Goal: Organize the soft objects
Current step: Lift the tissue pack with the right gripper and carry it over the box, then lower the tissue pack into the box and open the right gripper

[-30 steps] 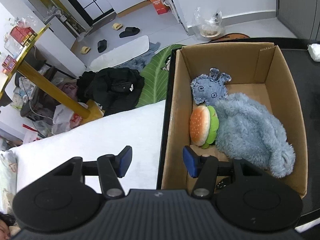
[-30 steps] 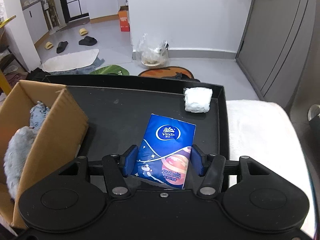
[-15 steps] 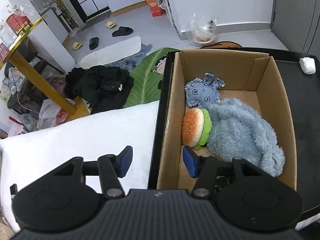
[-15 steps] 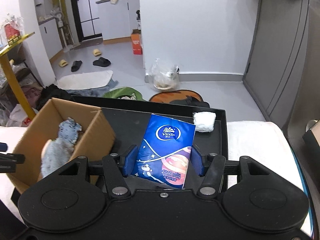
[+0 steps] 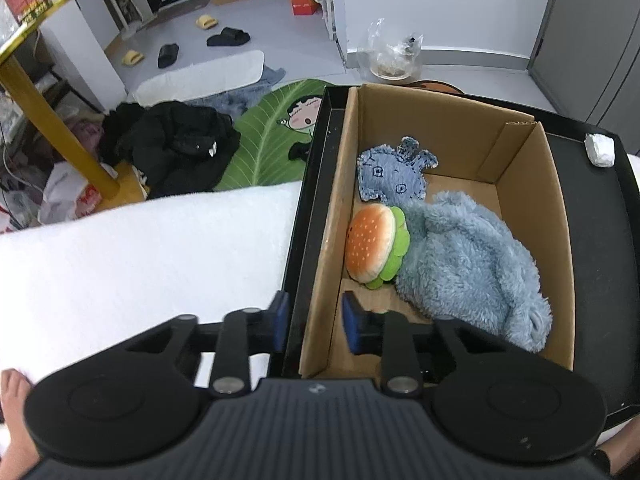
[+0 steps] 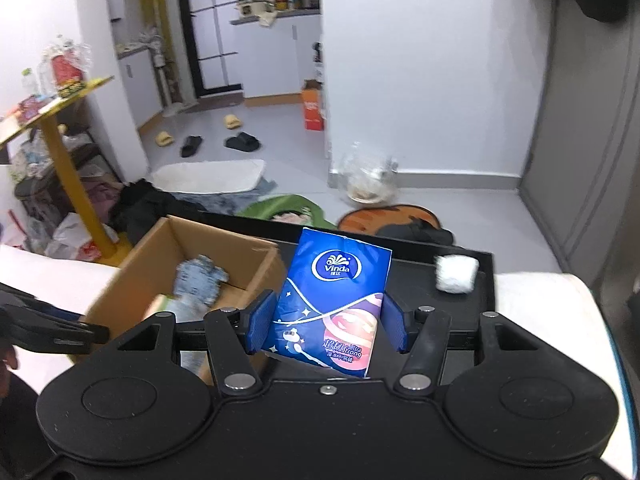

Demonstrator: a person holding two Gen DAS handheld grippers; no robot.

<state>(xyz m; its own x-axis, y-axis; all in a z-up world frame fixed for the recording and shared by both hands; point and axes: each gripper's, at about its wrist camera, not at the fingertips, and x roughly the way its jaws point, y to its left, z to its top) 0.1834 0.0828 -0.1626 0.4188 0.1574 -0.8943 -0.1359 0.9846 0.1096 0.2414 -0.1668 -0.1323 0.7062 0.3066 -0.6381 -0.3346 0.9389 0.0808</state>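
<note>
Since a second ago my left jaws have come much closer together, and my right gripper has risen, so the pack it holds is now up off the tray.

In the left wrist view, my left gripper [image 5: 313,322] points down at the near left corner of the box [image 5: 556,216]. Its jaws are closing, with the left wall of the box and the rim of the black tray [image 5: 600,240] between the two blue pads. I cannot tell if the pads already press on the wall. Inside the box lie three soft toys: a denim toy [image 5: 394,176] at the far left, a burger [image 5: 370,248] against the left wall, and a big fluffy blue toy [image 5: 468,264] touching the burger. A white wad [image 5: 599,149] sits on the far right corner of the tray. A white towel [image 5: 152,256] covers the surface left of the tray.

In the right wrist view, my right gripper [image 6: 326,328] pinches a blue tissue pack [image 6: 334,300] by its two sides, and the pack stands upright between the pads. Behind it is the tray, with the box at the left and the wad at the far right. This view is blurred at the box.
</note>
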